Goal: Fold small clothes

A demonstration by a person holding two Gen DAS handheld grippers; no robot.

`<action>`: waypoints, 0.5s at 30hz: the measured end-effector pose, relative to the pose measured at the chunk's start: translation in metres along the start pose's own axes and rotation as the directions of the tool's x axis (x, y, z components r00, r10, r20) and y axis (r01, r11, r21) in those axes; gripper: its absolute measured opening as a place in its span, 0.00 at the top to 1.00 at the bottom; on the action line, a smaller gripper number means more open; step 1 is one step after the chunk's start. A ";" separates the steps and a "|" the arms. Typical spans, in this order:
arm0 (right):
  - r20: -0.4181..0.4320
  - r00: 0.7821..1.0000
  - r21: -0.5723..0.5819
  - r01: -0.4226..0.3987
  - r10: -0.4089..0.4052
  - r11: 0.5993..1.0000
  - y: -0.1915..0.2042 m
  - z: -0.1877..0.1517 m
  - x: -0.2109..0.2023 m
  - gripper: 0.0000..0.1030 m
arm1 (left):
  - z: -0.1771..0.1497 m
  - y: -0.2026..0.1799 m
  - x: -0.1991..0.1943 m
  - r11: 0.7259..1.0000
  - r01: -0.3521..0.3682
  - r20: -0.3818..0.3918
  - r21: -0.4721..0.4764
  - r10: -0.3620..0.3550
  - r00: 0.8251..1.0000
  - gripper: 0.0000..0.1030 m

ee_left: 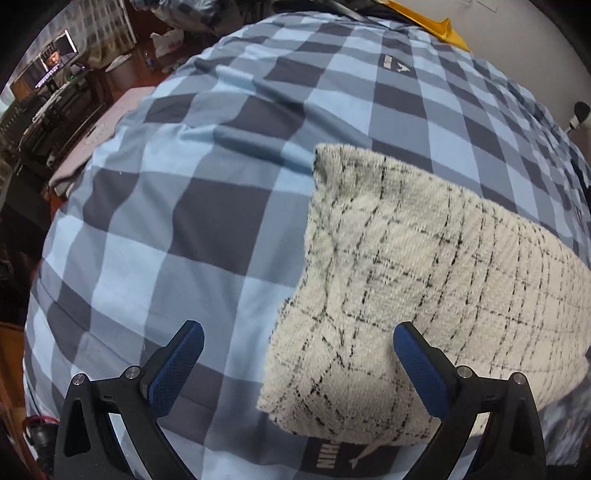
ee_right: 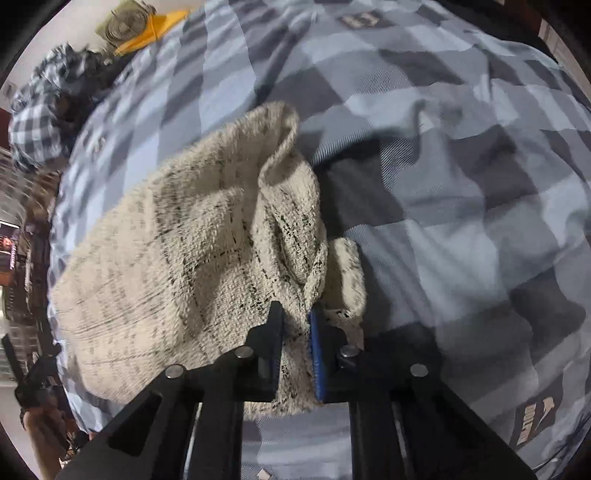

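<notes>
My right gripper (ee_right: pixel 295 317) is pinching the fuzzy cream black-checked garment (ee_right: pixel 177 236), its long axis running toward upper left; my left gripper (ee_left: pixel 297 345) is hanging open over the blue checked bedcover (ee_left: pixel 221 147).

A home bedroom; a bed covered by a blue, grey and navy checked duvet (ee_left: pixel 229 206) fills most of both views; beyond the bed's left edge, in the left wrist view, a lit computer monitor (ee_left: pixel 55 61) stands on a dark desk over a reddish wooden floor; at the bed's far left corner, in the right wrist view, lies a heap of checked bedding (ee_right: pixel 40 122) beside a yellow cloth (ee_right: pixel 155 31); plain pale walls behind.
</notes>
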State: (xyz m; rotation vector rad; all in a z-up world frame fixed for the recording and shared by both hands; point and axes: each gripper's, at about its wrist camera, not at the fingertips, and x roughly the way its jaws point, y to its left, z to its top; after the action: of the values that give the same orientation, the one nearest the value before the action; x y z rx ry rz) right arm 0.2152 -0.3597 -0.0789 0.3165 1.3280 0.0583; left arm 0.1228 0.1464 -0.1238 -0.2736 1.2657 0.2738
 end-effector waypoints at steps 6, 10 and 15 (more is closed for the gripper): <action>0.063 0.995 0.116 -0.081 0.074 0.990 -0.018 -0.029 -0.036 0.93 | -0.005 -0.009 0.001 0.998 -0.034 0.016 0.058 0.033 0.999 0.00; 0.066 0.996 0.157 -0.075 0.065 0.985 -0.021 -0.026 -0.035 0.93 | -0.010 -0.021 0.019 0.982 -0.099 0.007 0.161 0.099 0.995 0.00; -0.101 0.994 0.332 -0.001 0.037 0.943 -0.053 -0.020 0.008 0.71 | -0.009 -0.023 0.022 0.978 -0.097 0.005 0.182 0.098 0.995 0.00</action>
State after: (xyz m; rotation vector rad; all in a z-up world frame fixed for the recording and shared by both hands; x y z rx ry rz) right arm 0.1907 -0.4044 -0.1046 0.6200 1.4402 -0.1364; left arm 0.1287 0.1233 -0.1461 -0.0552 1.3011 0.2393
